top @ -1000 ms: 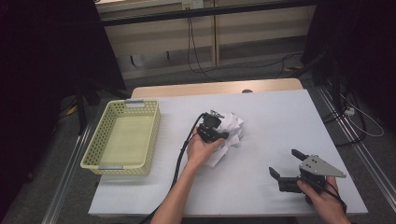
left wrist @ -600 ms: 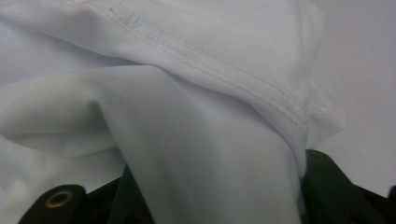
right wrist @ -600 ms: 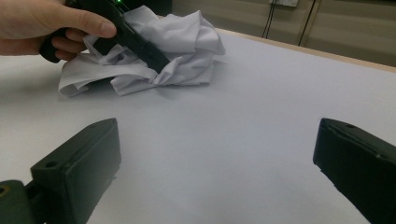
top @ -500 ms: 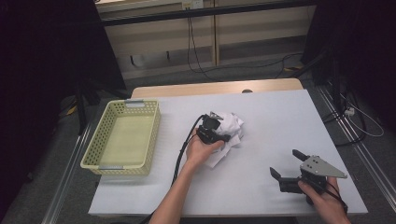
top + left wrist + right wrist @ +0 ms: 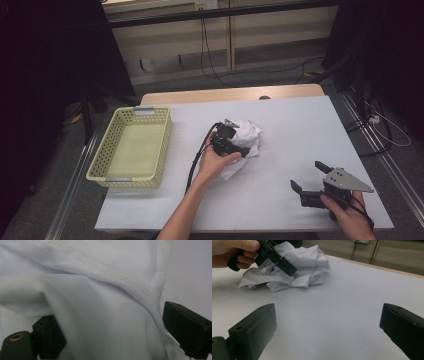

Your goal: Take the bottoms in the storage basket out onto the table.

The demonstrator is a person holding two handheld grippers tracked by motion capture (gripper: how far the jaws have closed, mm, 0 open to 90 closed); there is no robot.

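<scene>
While my left gripper is pressing into the crumpled white cloth at the table's middle, its jaws are standing spread with a thick fold bulging between them. I am judging that closing on the seamed ridge, not loose slack, would give the firmer hold. My right gripper is resting spread near the table's front right, well apart from the cloth; the basket is waiting at left.

Yellow basket on the white table's left side.
</scene>
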